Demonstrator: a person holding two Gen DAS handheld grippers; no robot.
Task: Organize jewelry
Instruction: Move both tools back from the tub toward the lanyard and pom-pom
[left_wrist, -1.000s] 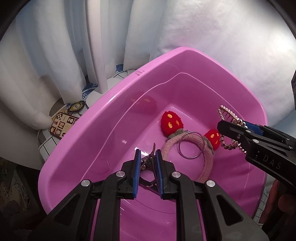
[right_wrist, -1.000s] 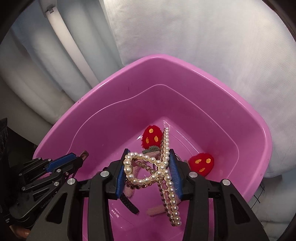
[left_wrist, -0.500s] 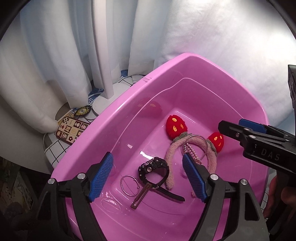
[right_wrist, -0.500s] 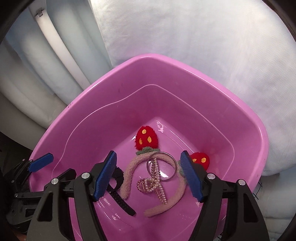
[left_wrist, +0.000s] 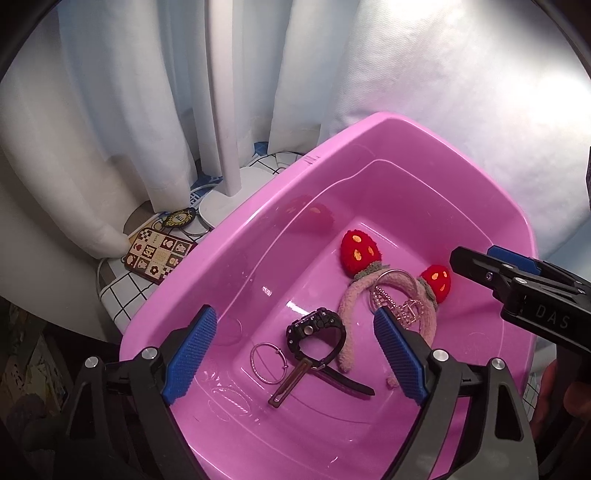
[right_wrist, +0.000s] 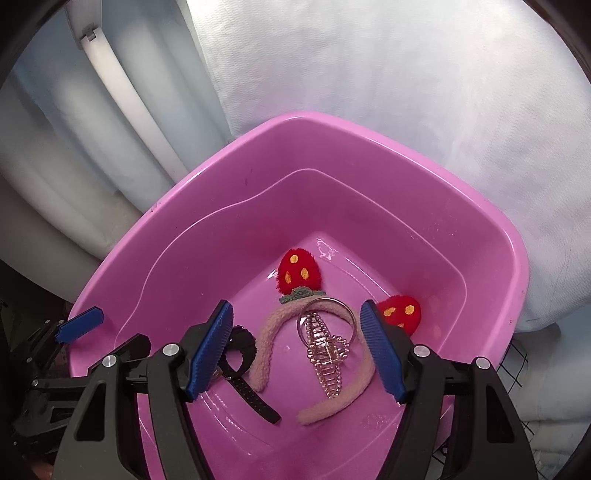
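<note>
Where curtains (left_wrist: 122, 110) hang, pink basin (left_wrist: 229, 236).

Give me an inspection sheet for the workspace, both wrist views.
Surface: grid-patterned cloth under the pink tub.
Job's things: in the tub, plush headband, pearl hair claw, silver ring, black watch, thin bangle, brown hair clip.
Clutter: patterned card, badge.
Grippers: left gripper and right gripper open, nothing held; jaws have just been opening.
Cables: nothing seen.
Surroundings: white curtain, white pole.
</note>
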